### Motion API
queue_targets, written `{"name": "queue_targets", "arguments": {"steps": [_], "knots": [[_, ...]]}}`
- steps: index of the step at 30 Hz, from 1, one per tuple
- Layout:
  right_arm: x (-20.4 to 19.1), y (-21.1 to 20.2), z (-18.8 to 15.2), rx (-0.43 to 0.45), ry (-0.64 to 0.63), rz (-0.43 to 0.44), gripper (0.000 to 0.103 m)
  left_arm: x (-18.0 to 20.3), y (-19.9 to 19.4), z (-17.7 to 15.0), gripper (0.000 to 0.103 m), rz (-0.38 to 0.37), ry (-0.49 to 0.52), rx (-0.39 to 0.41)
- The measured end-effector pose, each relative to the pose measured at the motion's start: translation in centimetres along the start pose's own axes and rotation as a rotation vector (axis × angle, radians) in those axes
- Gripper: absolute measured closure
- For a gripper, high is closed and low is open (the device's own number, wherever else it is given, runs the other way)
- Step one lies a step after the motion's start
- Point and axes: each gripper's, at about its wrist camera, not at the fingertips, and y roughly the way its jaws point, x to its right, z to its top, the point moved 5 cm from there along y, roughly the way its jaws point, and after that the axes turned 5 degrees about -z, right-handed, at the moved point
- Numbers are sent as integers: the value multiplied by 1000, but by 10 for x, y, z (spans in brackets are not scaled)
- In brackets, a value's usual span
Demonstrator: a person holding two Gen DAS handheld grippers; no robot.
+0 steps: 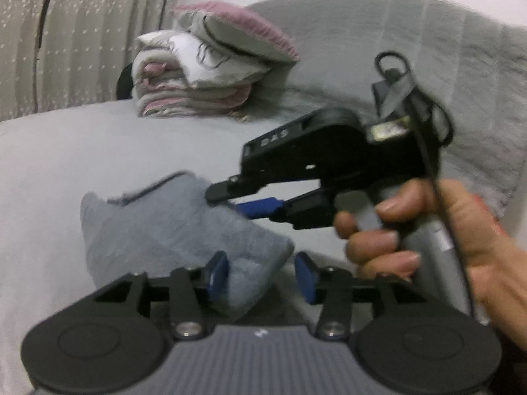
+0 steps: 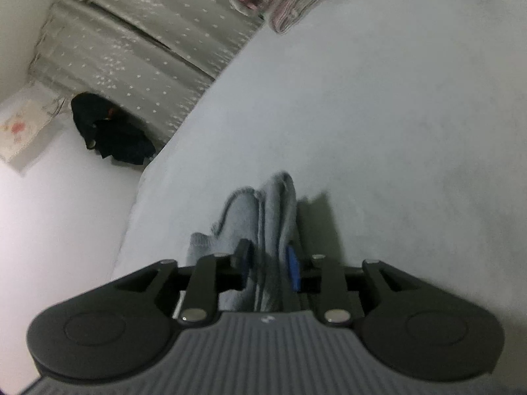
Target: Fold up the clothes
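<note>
A small grey-blue cloth [image 1: 164,223] lies bunched on the pale bed sheet [image 1: 66,158]. My left gripper [image 1: 262,275] is open, and its blue pads stand wide apart around the cloth's near corner. A hand holds my right gripper [image 1: 227,199], which comes in from the right and pinches the cloth's upper right edge. In the right wrist view the cloth [image 2: 273,204] hangs in folds from between the right gripper's [image 2: 269,265] pads, which are shut on it. The sheet [image 2: 395,131] lies below.
A stack of folded pink and white clothes [image 1: 197,75] sits at the back of the bed, also visible as the stack [image 2: 280,3]. A grey blanket [image 1: 428,65] lies behind on the right. A patterned curtain [image 1: 66,49] hangs left. A dark bundle [image 2: 112,131] rests on the floor.
</note>
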Motion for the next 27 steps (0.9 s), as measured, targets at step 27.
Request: {"name": "queue_targets", "arguments": {"steps": [27], "knots": [[-48, 31, -24, 188, -475, -144, 93, -77, 15, -3, 60, 132, -166, 96]]}}
